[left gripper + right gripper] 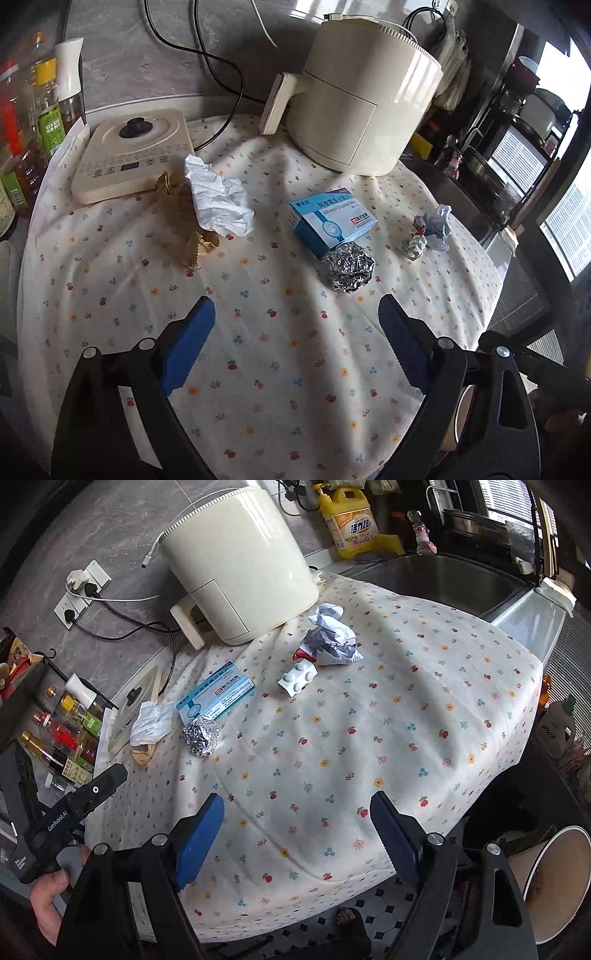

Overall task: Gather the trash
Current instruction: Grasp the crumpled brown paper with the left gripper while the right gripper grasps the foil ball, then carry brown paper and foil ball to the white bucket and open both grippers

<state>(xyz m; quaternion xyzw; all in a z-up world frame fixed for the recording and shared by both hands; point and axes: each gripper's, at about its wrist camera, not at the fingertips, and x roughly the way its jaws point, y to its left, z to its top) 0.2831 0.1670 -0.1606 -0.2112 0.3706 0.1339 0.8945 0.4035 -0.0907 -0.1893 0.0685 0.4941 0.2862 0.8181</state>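
Trash lies scattered on a floral cloth (pixel 280 362) over the counter. A crumpled white paper (pixel 218 199) rests on a brown wrapper (pixel 195 247). Beside them are a blue medicine box (pixel 332 221), a foil ball (pixel 349 269), a white blister pack (pixel 413 247) and a crumpled grey-white wrapper (pixel 436 225). My left gripper (pixel 295 314) hovers open just short of the foil ball, nothing between its blue pads. My right gripper (pixel 297 812) is open over bare cloth (pixel 369 738), well short of the blister pack (pixel 297 679), the crumpled wrapper (pixel 330 638), the box (pixel 216 696) and the foil ball (pixel 201 734).
A cream air fryer (pixel 365 99) stands at the back, an induction plate (pixel 133 155) at left, bottles (pixel 33 122) further left. A steel sink (pixel 436 579) and yellow detergent bottle (pixel 351 520) lie right. A paper bin (pixel 554 878) stands on the floor below the counter edge.
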